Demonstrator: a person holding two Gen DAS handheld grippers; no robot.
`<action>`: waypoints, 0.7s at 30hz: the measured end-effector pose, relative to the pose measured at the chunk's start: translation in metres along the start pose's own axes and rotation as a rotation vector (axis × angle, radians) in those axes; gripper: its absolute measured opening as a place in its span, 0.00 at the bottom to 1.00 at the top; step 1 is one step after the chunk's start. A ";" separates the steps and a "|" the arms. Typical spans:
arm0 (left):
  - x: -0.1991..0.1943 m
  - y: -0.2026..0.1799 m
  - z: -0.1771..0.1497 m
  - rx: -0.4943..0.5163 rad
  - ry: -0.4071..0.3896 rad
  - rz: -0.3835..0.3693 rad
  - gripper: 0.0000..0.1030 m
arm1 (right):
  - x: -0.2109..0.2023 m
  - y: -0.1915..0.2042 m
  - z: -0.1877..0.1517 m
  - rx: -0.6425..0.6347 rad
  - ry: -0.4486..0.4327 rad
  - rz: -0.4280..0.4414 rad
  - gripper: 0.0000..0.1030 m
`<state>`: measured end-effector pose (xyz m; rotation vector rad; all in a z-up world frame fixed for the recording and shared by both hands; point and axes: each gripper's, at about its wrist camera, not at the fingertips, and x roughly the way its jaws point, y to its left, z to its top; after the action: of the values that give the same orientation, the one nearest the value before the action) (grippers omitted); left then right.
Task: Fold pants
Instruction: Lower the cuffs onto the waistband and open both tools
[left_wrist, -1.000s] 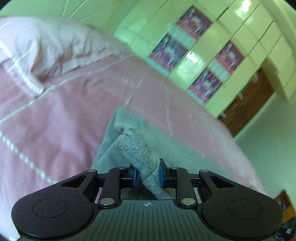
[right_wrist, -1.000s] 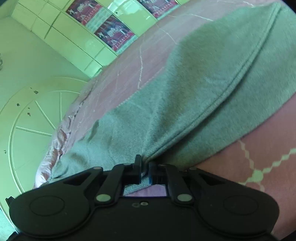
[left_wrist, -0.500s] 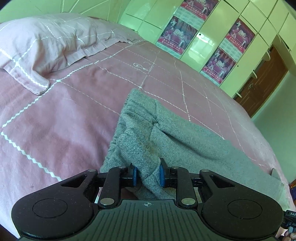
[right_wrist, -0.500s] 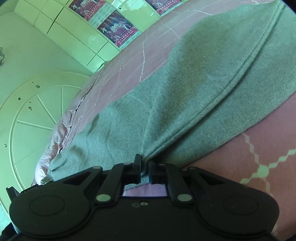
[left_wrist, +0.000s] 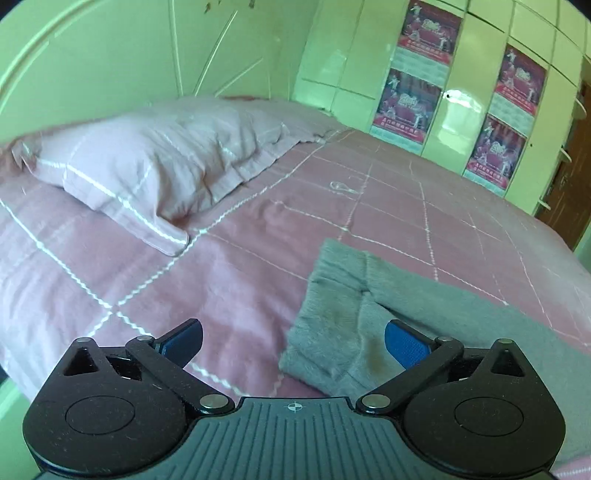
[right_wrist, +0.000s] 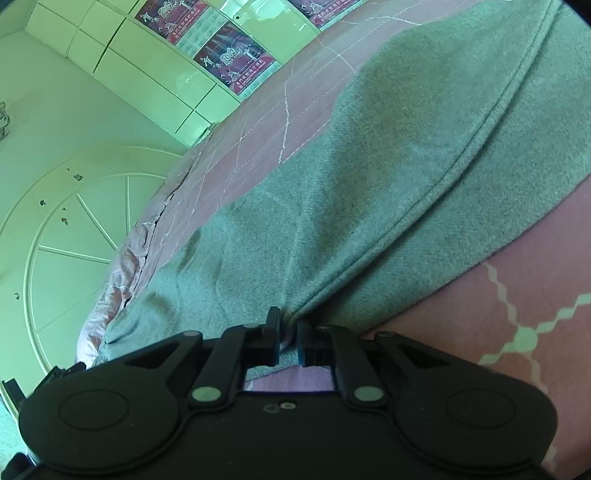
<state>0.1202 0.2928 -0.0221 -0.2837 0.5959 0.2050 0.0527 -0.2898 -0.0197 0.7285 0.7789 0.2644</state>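
Observation:
Grey pants (left_wrist: 436, 314) lie on the pink bed. In the left wrist view their ribbed end (left_wrist: 332, 295) lies flat in front of my left gripper (left_wrist: 293, 341), which is open wide and empty, with its blue pads apart just above the cloth. In the right wrist view the pants (right_wrist: 388, 184) fill most of the frame, a long seam running across them. My right gripper (right_wrist: 288, 332) is shut on the pants' near edge, pinching a fold of grey cloth low over the bedspread.
A pink pillow (left_wrist: 155, 158) lies at the head of the bed, left of the pants. The pink bedspread (left_wrist: 221, 277) with white lines covers the bed. Green cupboards with posters (left_wrist: 417, 96) stand behind. A green headboard (right_wrist: 74, 240) shows at the left.
My left gripper has opened and let go of the pants' ribbed end, which now lies flat on the bed. The left gripper has drawn back. The right gripper keeps its hold.

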 end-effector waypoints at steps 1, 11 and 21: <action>-0.010 -0.010 -0.004 0.027 -0.016 -0.010 1.00 | 0.000 0.000 0.000 0.001 -0.001 0.002 0.00; -0.026 -0.163 -0.063 0.385 -0.013 -0.078 1.00 | -0.004 0.004 0.001 -0.037 -0.002 0.013 0.00; -0.016 -0.172 -0.091 0.387 0.140 -0.070 1.00 | -0.047 -0.053 0.037 0.281 -0.215 -0.041 0.20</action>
<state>0.1064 0.1000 -0.0498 0.0561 0.7484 -0.0005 0.0445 -0.3691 -0.0117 0.9868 0.6312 0.0368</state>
